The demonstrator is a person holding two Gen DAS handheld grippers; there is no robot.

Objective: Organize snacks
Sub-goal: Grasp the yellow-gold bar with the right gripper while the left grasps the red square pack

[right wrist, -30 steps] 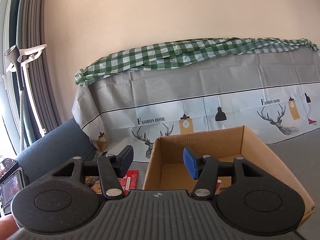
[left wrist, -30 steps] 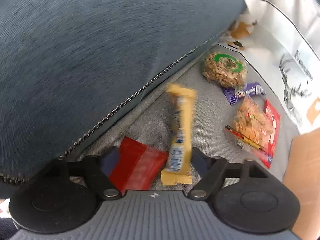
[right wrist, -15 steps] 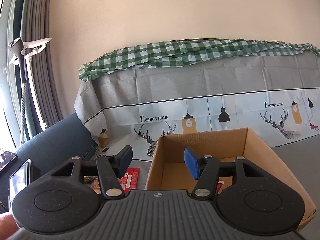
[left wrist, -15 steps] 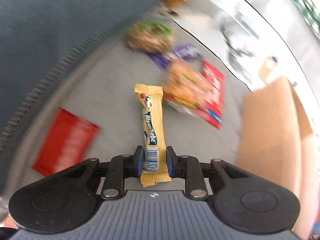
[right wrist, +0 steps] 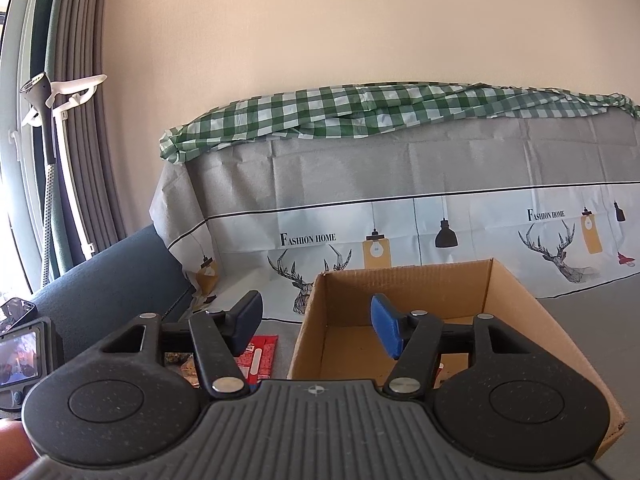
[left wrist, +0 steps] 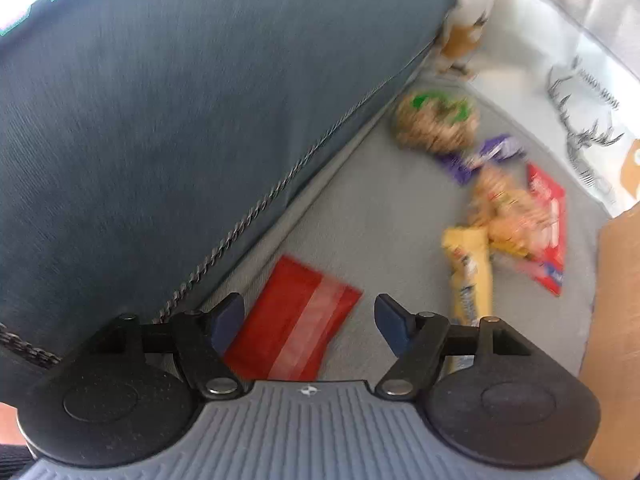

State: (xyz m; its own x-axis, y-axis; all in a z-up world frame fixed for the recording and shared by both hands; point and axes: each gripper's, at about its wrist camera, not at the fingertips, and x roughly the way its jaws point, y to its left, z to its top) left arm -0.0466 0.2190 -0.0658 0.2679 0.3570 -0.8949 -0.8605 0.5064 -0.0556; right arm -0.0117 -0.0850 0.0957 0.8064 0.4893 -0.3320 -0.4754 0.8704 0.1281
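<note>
My left claw (left wrist: 308,320) points down at the gray seat (left wrist: 372,216). Its jaws are spreading apart w/ nothing pinched. A red packet (left wrist: 294,322) lies flat under the gap, long side tilted up-right, touching neither pad. The yellow bar (left wrist: 470,276) lies just right of the claw, long way running away from me, near end hidden behind the right finger. Past it, blurry: a cookie bag (left wrist: 506,212) on a red pack (left wrist: 550,232), a purple wrapper (left wrist: 480,156), then a round snack w/ green label (left wrist: 434,122). Blue cushion (left wrist: 180,120) on the left.

My right claw (right wrist: 316,320) is almost level, jaws opening too, nothing btwn them. Cardboard box (right wrist: 520,304) sits open right in front.
</note>
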